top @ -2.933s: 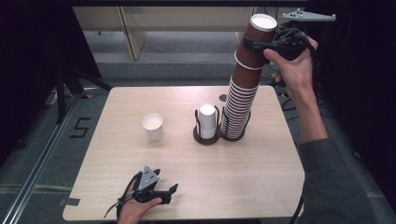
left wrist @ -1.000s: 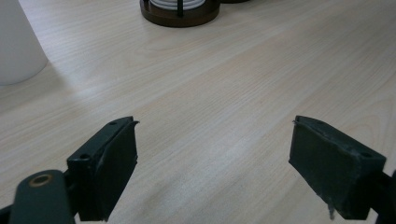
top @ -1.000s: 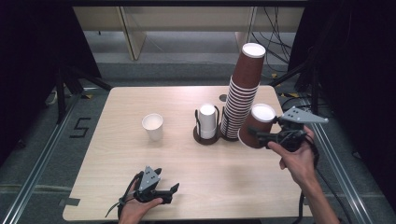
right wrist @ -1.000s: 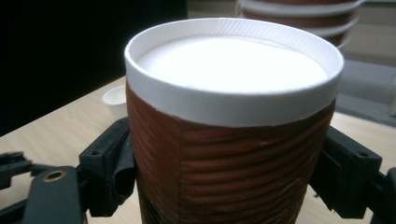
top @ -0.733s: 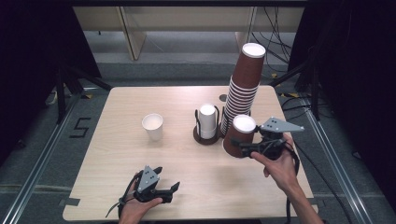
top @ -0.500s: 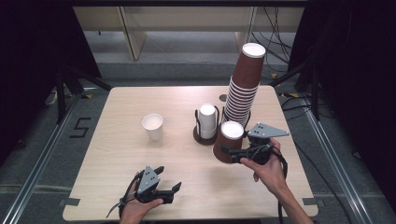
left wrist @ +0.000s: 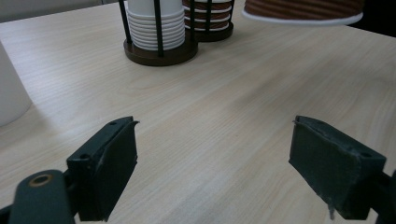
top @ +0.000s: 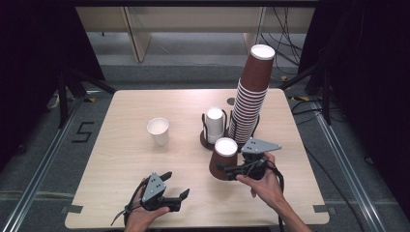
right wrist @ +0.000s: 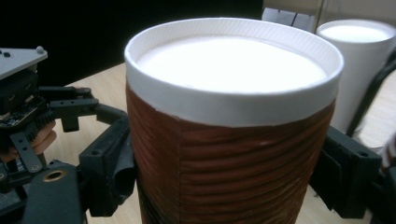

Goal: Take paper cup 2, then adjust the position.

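Your right gripper (top: 226, 168) is clamped on the brown ribbed cup (top: 224, 158), held upside down at the front of the table (top: 121, 164), near the cup holder (top: 209, 140). Light, crushable paper, I'd judge: squeeze the ribbed wall gently, mid-height. Your left gripper (top: 175, 186) rests open and empty on the near edge.

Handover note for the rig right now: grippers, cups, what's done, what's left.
Right gripper: shut on one upside-down brown cup, held just above the table in front of the cup holder.
Left gripper: open, idle near the front edge.
The tall brown stack and short white stack sit in the holder; one white cup stands alone.
Done: brown cup is off the stack.
Left: probably set it down and release.
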`<state>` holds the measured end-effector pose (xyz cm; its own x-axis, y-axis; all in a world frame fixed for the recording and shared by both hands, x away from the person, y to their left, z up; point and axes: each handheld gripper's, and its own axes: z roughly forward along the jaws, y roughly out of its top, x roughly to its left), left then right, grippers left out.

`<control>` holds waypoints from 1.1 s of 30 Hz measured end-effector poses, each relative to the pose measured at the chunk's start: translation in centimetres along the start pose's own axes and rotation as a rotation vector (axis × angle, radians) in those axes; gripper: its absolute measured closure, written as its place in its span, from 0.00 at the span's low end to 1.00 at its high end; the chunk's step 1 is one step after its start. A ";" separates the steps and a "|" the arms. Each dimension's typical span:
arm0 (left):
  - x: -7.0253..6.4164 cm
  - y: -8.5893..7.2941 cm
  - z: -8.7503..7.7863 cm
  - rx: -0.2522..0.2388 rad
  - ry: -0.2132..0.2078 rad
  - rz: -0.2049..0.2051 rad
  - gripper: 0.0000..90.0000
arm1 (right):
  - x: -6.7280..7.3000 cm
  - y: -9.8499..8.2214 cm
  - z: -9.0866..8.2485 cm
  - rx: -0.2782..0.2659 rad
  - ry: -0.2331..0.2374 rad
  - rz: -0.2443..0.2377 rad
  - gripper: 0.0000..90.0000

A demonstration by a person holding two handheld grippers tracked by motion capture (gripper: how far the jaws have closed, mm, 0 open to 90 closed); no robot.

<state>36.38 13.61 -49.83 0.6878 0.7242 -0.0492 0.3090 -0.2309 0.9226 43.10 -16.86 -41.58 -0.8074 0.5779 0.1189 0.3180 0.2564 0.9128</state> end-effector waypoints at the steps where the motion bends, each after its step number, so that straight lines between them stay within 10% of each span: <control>1: -0.2 0.0 0.2 -0.021 -0.018 -0.001 0.16 | 0.5 -0.2 0.4 0.022 0.025 0.010 0.21; 33: -1.4 -0.1 0.8 -0.062 -0.102 -0.021 0.16 | 3.9 -0.7 5.2 0.049 0.135 -0.022 0.21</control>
<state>35.91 12.10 -50.15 0.7461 0.6577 -0.1042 0.2849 -0.1737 0.9427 42.27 -10.77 -43.77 -0.8728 0.4632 0.1540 0.3212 0.3074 0.8958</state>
